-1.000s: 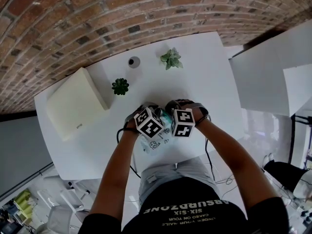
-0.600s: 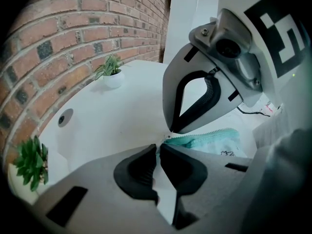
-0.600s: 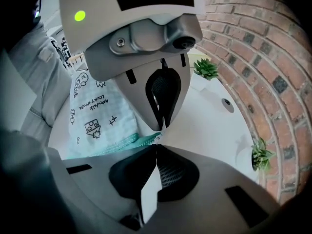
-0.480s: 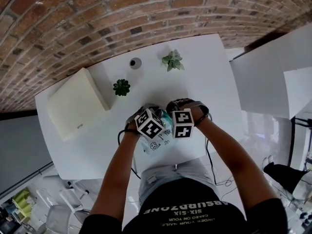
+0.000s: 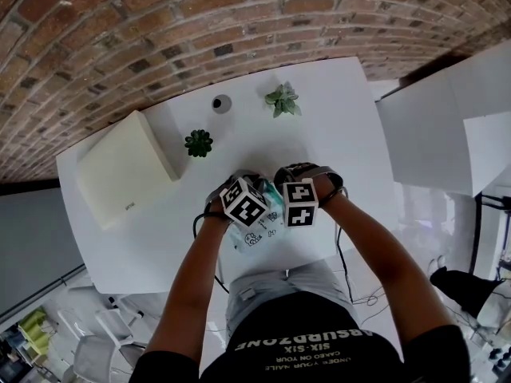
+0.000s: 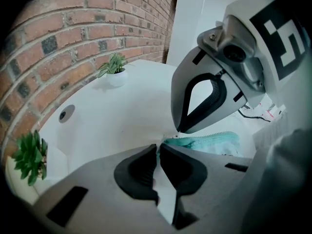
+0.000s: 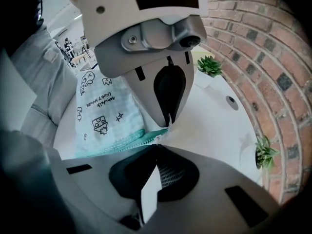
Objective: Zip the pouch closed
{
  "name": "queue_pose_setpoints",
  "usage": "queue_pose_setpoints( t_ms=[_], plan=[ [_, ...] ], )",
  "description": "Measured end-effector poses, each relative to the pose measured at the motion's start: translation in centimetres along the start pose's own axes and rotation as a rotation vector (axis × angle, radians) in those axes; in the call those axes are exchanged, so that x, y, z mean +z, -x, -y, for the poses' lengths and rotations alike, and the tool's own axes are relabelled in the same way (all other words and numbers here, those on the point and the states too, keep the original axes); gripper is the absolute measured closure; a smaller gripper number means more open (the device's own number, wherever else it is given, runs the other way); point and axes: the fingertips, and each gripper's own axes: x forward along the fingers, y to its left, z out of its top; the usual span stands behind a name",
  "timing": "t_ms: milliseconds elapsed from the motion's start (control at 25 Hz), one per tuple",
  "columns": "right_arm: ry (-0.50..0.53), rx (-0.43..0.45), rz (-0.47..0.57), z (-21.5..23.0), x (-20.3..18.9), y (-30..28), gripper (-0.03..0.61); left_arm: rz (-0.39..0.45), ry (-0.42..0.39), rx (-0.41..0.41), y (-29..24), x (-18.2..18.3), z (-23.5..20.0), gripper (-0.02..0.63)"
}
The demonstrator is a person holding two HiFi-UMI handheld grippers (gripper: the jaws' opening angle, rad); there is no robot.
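A white pouch [image 7: 101,112] with black doodles and a teal zipper edge [image 6: 210,141] lies on the white table [image 5: 335,118], mostly hidden under my hands in the head view. My left gripper [image 6: 158,152] is shut on the pouch's corner at the end of the zipper. My right gripper [image 7: 157,149] is shut right beside it, its tips pinching the small zipper pull [image 7: 157,138] at that same end. The two grippers [image 5: 246,204] [image 5: 298,203] stand tip to tip, both pointing steeply down. The teeth that show look meshed.
A cream box [image 5: 128,167] lies at the table's left. Two small potted plants [image 5: 199,143] [image 5: 283,99] and a round grey disc [image 5: 221,103] stand at the back near the brick wall. The person's body is at the near edge.
Both grippers stay over the same end of the pouch. The right one has rolled slightly.
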Motion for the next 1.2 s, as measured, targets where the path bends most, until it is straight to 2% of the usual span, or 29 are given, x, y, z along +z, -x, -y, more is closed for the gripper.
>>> queue_pose_setpoints(
  t_ms=[1200],
  plan=[
    [0.008, 0.018, -0.009, -1.8, -0.6, 0.7, 0.578, -0.013, 0.032, 0.017, -0.2, -0.3, -0.3, 0.584]
  ],
)
